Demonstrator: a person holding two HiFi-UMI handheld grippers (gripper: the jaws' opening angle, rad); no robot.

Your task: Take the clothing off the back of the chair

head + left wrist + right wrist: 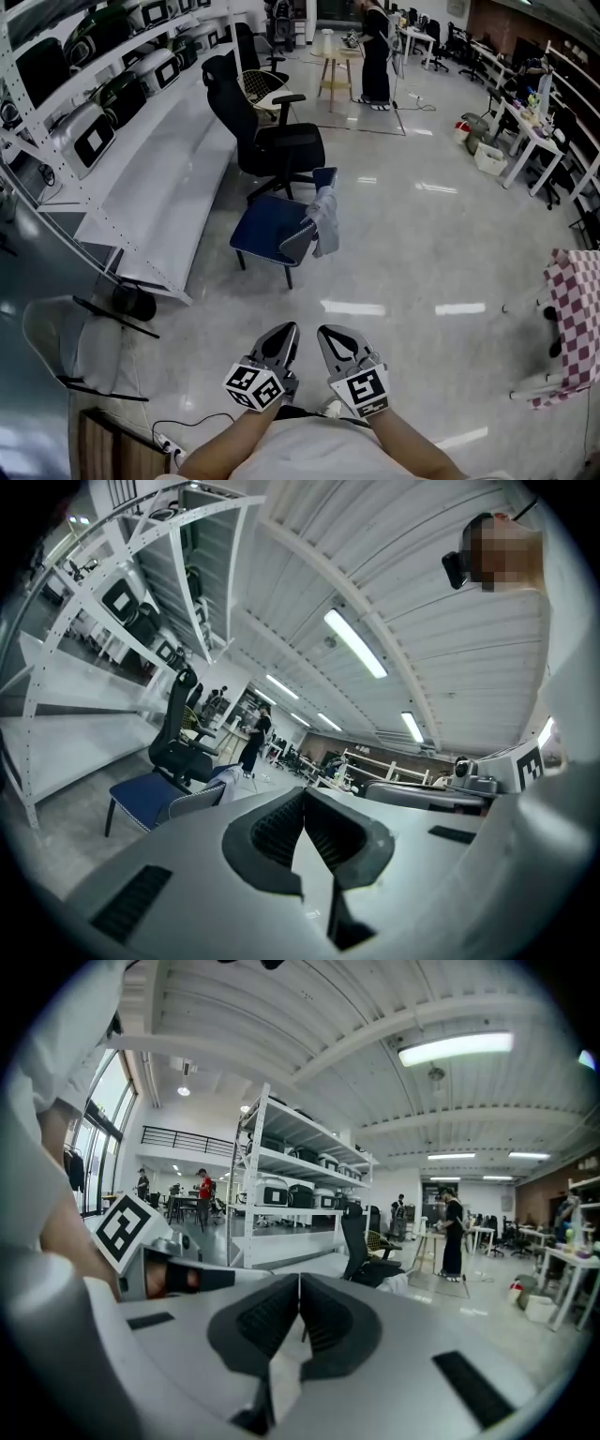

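Observation:
A blue chair (267,232) stands on the glossy floor a few steps ahead, with grey clothing (324,220) draped over its backrest and hanging down on the right side. Both grippers are held low and close to my body, well short of the chair. My left gripper (287,330) is shut and empty, and my right gripper (327,334) beside it is shut and empty too. In the left gripper view the chair (142,795) and the clothing (225,776) lie far beyond the closed gripper (302,795). In the right gripper view the clothing (395,1282) shows past the shut gripper (300,1279).
A black office chair (274,142) stands just behind the blue one. White shelving (122,103) with boxes runs along the left. A wooden stool-table (333,70) and a standing person (375,52) are farther back. A checkered cloth (574,309) hangs at right; a white chair (64,342) sits near left.

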